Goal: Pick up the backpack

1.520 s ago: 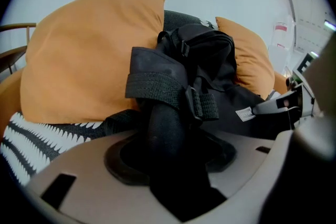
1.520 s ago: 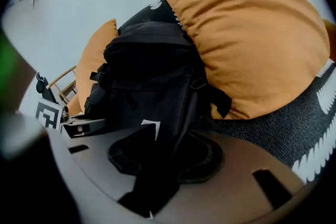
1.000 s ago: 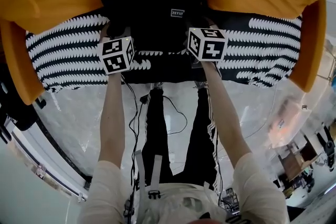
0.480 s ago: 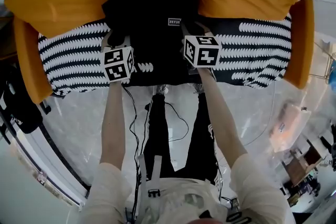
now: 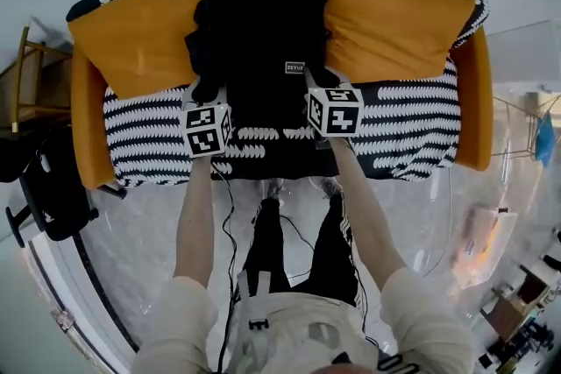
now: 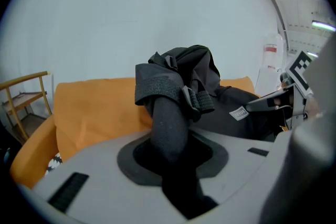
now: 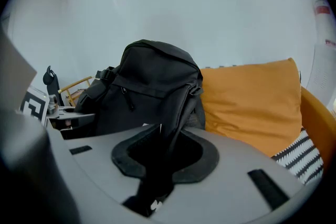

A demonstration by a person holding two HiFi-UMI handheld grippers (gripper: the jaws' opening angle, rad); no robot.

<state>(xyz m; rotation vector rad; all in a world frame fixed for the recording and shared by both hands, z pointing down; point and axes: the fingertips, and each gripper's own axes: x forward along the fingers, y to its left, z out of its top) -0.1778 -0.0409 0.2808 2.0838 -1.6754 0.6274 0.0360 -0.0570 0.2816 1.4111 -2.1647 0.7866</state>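
we hold a pair of tongs in each hand, and both are clamped on the black backpack [image 5: 263,22]. the left tongs [image 5: 206,94] have their jaws closed narrow on a thick padded strap [image 6: 168,118], which rises out of the slot between the jaws and ends in a wide band and a buckle. the right tongs [image 5: 317,83] have their jaws drawn in just as far on a second strap [image 7: 176,107], a flatter one that runs straight up from the jaws to the side of the bag.

the backpack stands upright at the middle of the sofa [image 5: 149,131], against its back edge, and its top reaches past that edge in the head view. an orange cushion [image 5: 131,48] leans beside it toward the sofa's left end, and another orange cushion [image 5: 386,22] toward the right end; both touch the bag's sides. a small white label [image 5: 295,67] sits low on the bag's front, between the two marker cubes. we cannot tell whether the bag's bottom rests on the black-and-white patterned seat.

both tongs sit over the seat's front half, close on either side of the bag's lower part. orange armrests close off both ends of the sofa. a wooden chair [image 5: 26,92] stands past the left end.
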